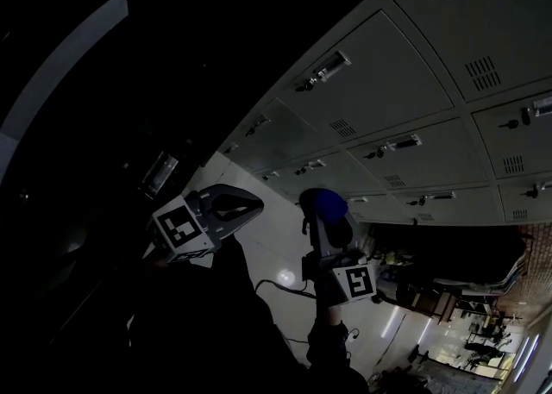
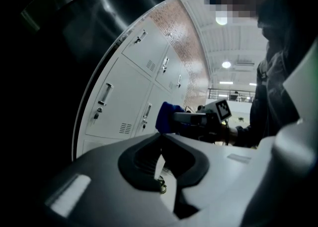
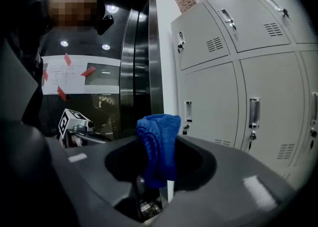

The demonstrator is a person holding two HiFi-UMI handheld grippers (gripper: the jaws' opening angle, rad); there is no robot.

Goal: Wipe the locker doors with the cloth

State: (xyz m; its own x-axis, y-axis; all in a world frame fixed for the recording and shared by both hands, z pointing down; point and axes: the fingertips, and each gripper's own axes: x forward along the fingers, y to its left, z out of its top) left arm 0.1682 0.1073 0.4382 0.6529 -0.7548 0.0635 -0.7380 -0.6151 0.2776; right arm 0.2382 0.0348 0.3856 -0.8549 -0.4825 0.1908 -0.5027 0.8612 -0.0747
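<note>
Grey locker doors (image 1: 379, 82) with handles and vents fill the upper right of the head view. They also show in the left gripper view (image 2: 131, 97) and the right gripper view (image 3: 213, 97). My right gripper (image 1: 326, 198) (image 3: 158, 136) is shut on a folded blue cloth (image 3: 159, 146) (image 1: 330, 204), which sticks out past the jaw tips, a short way off the lockers. My left gripper (image 1: 257, 203) (image 2: 160, 135) is held to the left, jaws meeting at the tips with nothing between them. It looks toward the cloth (image 2: 166, 116).
A dark metal-framed door (image 3: 139, 62) stands left of the lockers, with a taped paper sheet (image 3: 74, 77) seen in it. A black cable (image 1: 285, 289) lies on the pale floor. Brick wall (image 2: 184, 37) runs beyond the lockers. Furniture (image 1: 466, 315) stands in the far hall.
</note>
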